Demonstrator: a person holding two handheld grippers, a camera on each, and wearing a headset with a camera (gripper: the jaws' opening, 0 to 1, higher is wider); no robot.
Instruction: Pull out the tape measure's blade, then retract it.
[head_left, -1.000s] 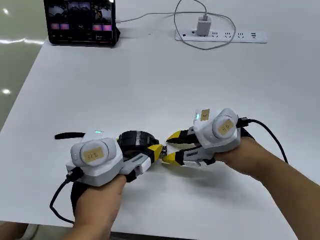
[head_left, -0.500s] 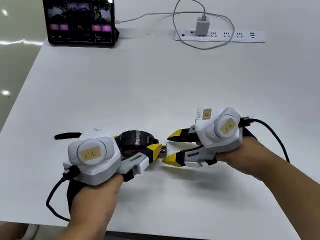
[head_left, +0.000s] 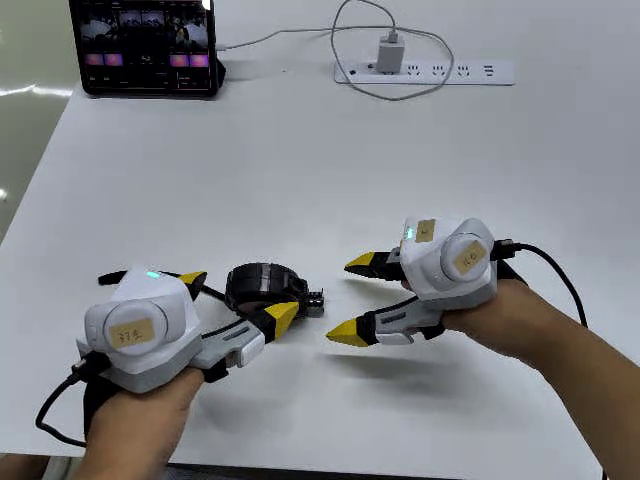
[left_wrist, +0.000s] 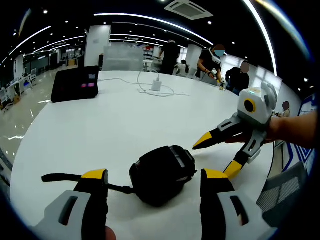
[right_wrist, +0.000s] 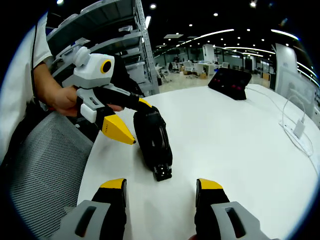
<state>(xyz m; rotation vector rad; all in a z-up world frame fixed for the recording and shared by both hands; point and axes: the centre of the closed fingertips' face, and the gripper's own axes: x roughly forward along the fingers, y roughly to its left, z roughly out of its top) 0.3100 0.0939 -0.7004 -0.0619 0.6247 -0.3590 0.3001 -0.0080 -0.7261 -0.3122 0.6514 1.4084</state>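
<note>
A black tape measure (head_left: 262, 285) lies on the white table (head_left: 300, 170), its blade in and the end hook (head_left: 313, 300) pointing right. Its black strap (head_left: 128, 273) trails off to the left. My left gripper (head_left: 236, 296) is open, one yellow-tipped jaw on each side of the case, not touching it. The left gripper view has the case (left_wrist: 162, 172) just ahead of my left gripper (left_wrist: 155, 175). My right gripper (head_left: 350, 299) is open a little right of the hook. In the right gripper view the hook (right_wrist: 162, 172) sits just beyond my right gripper (right_wrist: 161, 184).
A tablet (head_left: 145, 45) stands at the table's back left. A white power strip (head_left: 425, 70) with a charger and looped cable lies at the back. The table's front edge runs just under both hands. Several people stand in the background (left_wrist: 215, 60).
Both grippers have opened and drawn back from the tape measure, the left toward the lower left, the right slightly to the right. The tape measure now lies free on the table.
</note>
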